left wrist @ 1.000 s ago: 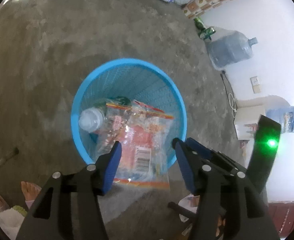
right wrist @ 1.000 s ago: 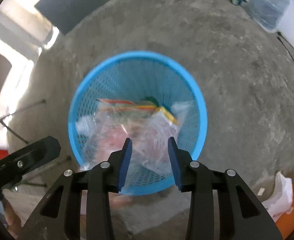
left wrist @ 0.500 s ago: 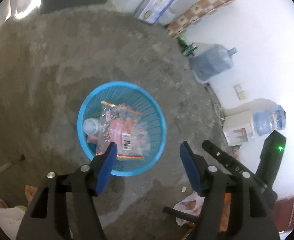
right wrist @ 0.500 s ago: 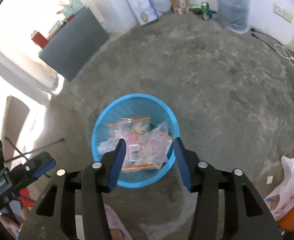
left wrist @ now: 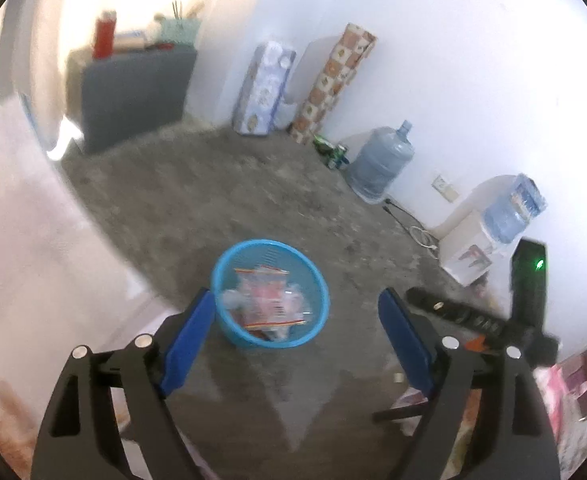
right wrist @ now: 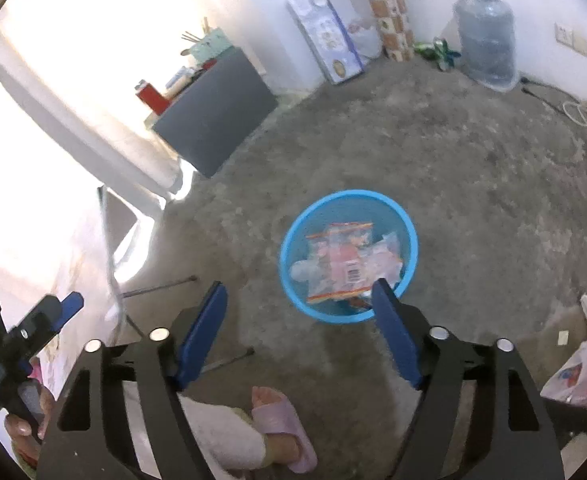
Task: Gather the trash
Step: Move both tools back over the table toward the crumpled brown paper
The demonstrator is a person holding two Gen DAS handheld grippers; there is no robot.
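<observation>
Both grippers, left gripper [left wrist: 297,320] and right gripper [right wrist: 299,316], just pulled up, jaws opening and empty; the wrapper bag [right wrist: 343,264] now sits in the blue basket [right wrist: 293,236] mid-frame, so that piece looks binned.

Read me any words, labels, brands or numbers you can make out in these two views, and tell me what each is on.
No text can be read in either view.
Wrapper in the blue basket: a barcode label shows, digits too small.
Tall printed box by the wall: pictures and print, blurred.
White bag on the floor: red print, unreadable.
Water jug label: blurred.
</observation>
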